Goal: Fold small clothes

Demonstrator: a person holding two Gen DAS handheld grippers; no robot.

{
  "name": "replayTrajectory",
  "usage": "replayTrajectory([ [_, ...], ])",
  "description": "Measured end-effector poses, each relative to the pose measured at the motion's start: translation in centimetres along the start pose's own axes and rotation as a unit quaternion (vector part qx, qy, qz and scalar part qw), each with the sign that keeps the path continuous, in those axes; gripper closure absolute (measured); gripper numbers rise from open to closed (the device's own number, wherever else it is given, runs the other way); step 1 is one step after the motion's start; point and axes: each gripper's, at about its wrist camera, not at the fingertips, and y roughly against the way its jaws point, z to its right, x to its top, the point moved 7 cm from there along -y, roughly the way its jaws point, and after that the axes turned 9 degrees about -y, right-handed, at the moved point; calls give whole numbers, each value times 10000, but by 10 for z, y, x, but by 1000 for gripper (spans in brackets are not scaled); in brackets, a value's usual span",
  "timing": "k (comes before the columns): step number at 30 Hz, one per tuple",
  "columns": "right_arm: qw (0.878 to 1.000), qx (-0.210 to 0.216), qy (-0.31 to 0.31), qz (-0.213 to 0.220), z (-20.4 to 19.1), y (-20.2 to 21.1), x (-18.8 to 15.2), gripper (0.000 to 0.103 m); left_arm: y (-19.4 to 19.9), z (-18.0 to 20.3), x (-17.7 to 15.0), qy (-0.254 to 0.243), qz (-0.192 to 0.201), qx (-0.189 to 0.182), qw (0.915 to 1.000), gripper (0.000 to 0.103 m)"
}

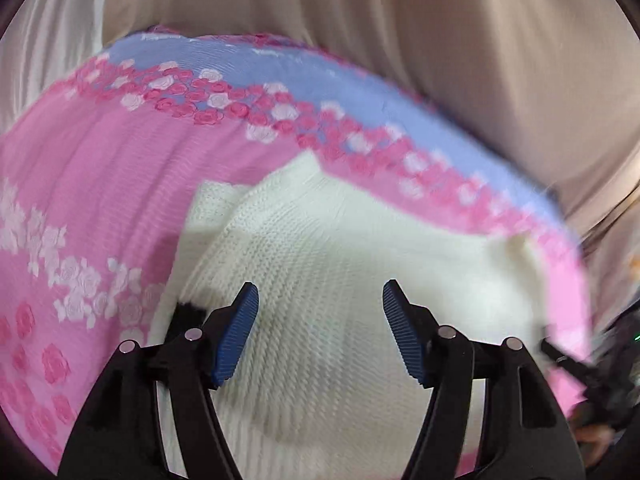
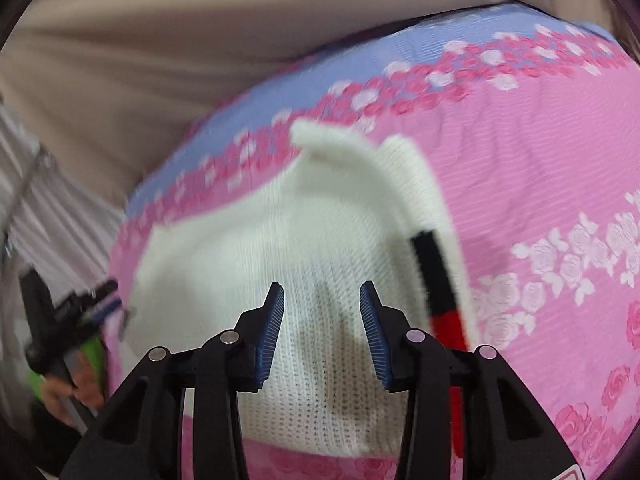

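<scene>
The white knitted garment [image 2: 320,256] lies partly folded on the pink rose-print bedspread [image 2: 540,184], a black-and-red trim strip [image 2: 434,276] along its right edge. Both tools hover over it empty — the left gripper [image 1: 320,308] spread wide, the right gripper [image 2: 322,308] narrower but apart. Risk: loose knit (likely stretchy) could bunch or drag the bedspread if pinched too deep — skewing the fold.

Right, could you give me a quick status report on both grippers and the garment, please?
Left gripper open, empty, above the white knit garment. Right gripper open, empty, over the same knit. Garment lies on the pink floral sheet. Nothing in the way.
</scene>
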Motion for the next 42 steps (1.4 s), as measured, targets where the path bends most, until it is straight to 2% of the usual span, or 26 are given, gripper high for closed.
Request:
replayTrajectory([
  [3,9992,-301,278,2,1,-28,9,64,-34,-20,-2,111,-344,520,9980,41],
  [6,9989,-400,-63,250,34,-39,40,86,-37,-32,8,102,-280,295,9991,41],
  [7,9983,-423,-289,276,45,-38,51,100,-31,-32,13,64,-265,301,9992,41],
  [9,9965,-393,-653,341,57,-23,66,92,-14,-31,25,38,33,293,9996,36],
  [10,9957,-365,-664,541,57,-10,73,79,-2,-32,35,103,316,246,9991,24],
  [11,9948,-377,-592,739,54,1,79,57,4,-34,44,213,484,214,9984,19],
  [12,9948,-353,-501,819,49,7,82,50,4,-36,50,324,541,185,9978,15],
  [14,9954,-394,-326,806,40,4,89,47,-20,-43,59,518,212,131,9983,15],
  [17,9962,-670,11,559,29,-30,98,45,-70,-54,53,993,-695,197,9924,16],
  [18,9957,-784,76,482,27,-39,98,45,-73,-56,54,1126,-650,390,9907,22],
  [20,9924,-1128,188,451,20,-57,101,50,-63,-54,60,1163,-317,530,9913,52],
  [21,9928,-1057,224,512,13,-58,103,56,-59,-54,62,1196,-194,442,9916,87],
  [22,9941,-841,272,624,2,-55,105,79,-61,-56,62,1315,-209,211,9909,100],
  [23,9950,-664,323,677,-5,-52,106,98,-62,-62,60,1406,-264,301,9893,100],
  [25,9951,-473,237,835,-9,-42,116,99,-66,-80,61,1392,-290,555,9883,103],
  [26,9941,-494,79,966,0,-35,125,100,-67,-94,62,1374,-329,890,9860,103],
  [28,9927,-565,-394,992,27,-32,140,100,-72,-112,61,1477,-450,1063,9823,103],
  [30,9904,-777,-875,741,65,-44,146,100,-82,-122,59,1519,-587,979,9818,103],
  [32,9921,-963,-788,135,80,-67,139,98,-76,-118,63,1440,-604,846,9841,103],
  [33,9923,-1043,-667,86,79,-68,136,95,-68,-113,66,1500,-466,595,9858,103],
  [35,9935,-962,-516,331,67,-52,137,88,-45,-96,70,1447,-130,190,9892,99],
  [36,9939,-863,-523,444,64,-43,136,83,-37,-88,71,1346,-43,69,9909,82],
  [37,9939,-730,-588,588,60,-32,134,68,-32,-75,71,1219,0,-38,9925,52],
  [38,9936,-675,-632,647,59,-28,133,55,-32,-68,71,1181,-8,-19,9930,38],
  [39,9936,-595,-678,686,58,-25,130,52,-33,-61,72,1128,21,21,9936,32],
  [42,9938,-657,-772,463,61,-36,121,50,-61,-43,78,787,-166,125,9967,26],
])
